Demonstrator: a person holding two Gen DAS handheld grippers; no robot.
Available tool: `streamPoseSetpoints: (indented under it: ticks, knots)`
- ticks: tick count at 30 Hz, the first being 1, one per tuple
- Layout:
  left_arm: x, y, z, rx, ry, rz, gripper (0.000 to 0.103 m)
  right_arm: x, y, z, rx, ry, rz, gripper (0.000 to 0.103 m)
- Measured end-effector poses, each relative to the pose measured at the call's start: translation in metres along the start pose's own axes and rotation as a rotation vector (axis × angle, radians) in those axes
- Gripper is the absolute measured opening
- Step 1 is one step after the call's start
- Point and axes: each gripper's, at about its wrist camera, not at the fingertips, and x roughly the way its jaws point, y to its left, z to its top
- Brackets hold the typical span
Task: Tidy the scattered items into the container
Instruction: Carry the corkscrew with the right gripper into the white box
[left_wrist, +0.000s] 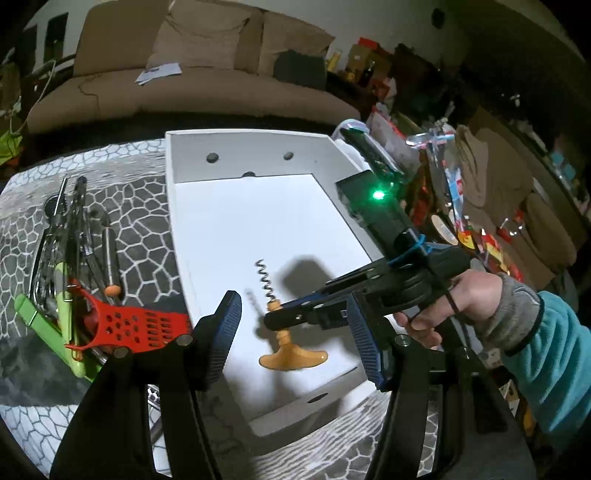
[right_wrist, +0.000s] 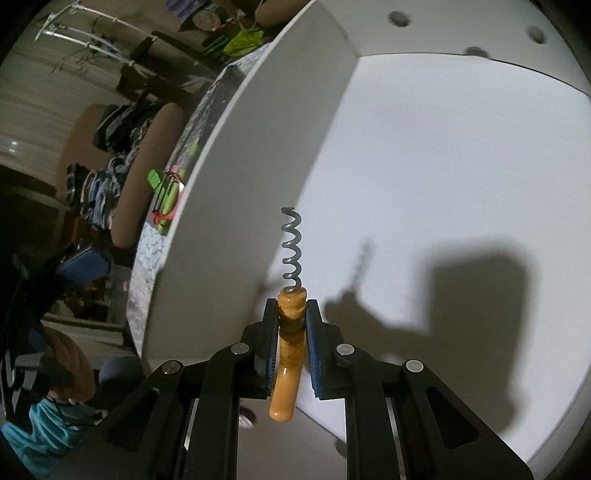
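container (left_wrist: 192, 240): white open box filling the middle of the left wrist view; its floor is bare, giving wide room; walls rise at left and far end.
utensil pile (left_wrist: 74, 266): left of the frame, outside the box on the patterned cloth (left_wrist: 140, 229), with a red grater (left_wrist: 147, 326) nearest the wall.
right gripper (right_wrist: 291, 332): centre bottom of its view, fingers closed tight on the corkscrew shaft.
left gripper (left_wrist: 295, 332): about half open, holding nothing.
corkscrew (right_wrist: 290, 317): held above the box floor, spiral pointing ahead, close to the left wall.
advice: lower well clear of that wall, then release low so it doesn't roll.
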Motion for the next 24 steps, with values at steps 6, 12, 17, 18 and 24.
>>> streamPoseSetpoints:
  ticks: [6,12,17,18,24]
  knots:
    - [0.001,0.005,-0.002,0.002,0.007,0.003,0.056,0.013,-0.005,0.004,0.003,0.107,-0.042,0.015]
    - [0.007,0.006,-0.006,-0.006,0.016,-0.012,0.056,0.002,-0.016,-0.006,-0.005,0.145,-0.161,0.031]
    - [0.008,0.005,-0.008,-0.014,0.011,-0.014,0.056,-0.003,-0.008,-0.010,-0.048,0.135,-0.192,0.032]
    - [0.007,0.006,-0.007,-0.019,0.008,-0.015,0.056,0.000,-0.004,-0.009,-0.062,0.144,-0.201,0.032]
    - [-0.011,0.012,-0.010,-0.050,-0.034,-0.034,0.058,0.030,0.003,-0.009,-0.114,0.256,-0.322,0.029]
